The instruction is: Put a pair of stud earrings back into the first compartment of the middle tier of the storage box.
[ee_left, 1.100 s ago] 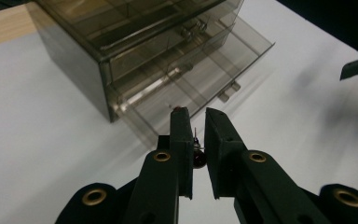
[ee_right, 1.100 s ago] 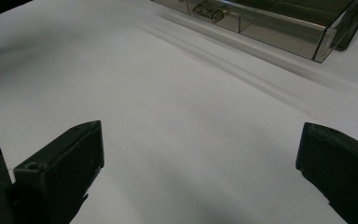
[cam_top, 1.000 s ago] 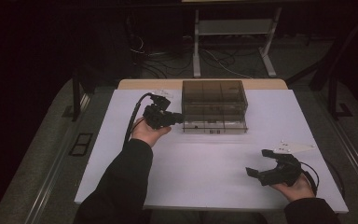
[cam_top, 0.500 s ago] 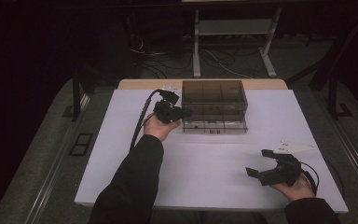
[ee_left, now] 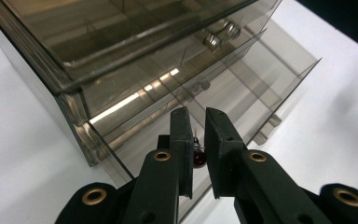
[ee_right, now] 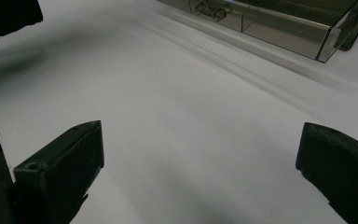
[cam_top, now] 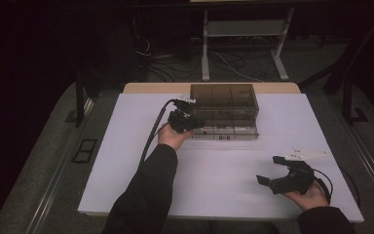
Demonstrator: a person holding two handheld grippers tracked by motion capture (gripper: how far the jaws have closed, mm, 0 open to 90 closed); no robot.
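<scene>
The white tabletop (cam_top: 126, 146) carries a smoked, see-through drawer cabinet (cam_top: 226, 109) near its far edge, and everything else is placed from that cabinet. Its lowest drawer (ee_left: 242, 88) stands pulled out toward the person, open at the top, its long axis running along the cabinet's front.

The left hand-held gripper (cam_top: 182, 119) sits at the cabinet's front left corner, just above that drawer's near end. Its jaws are nearly together, pinching a small dark red bead on a thin metal pin (ee_left: 198, 156). The open drawer lies directly ahead of and below the bead.

The right hand-held gripper (cam_top: 285, 180) rests well apart from the cabinet, toward the near right, jaws spread wide and empty.
</scene>
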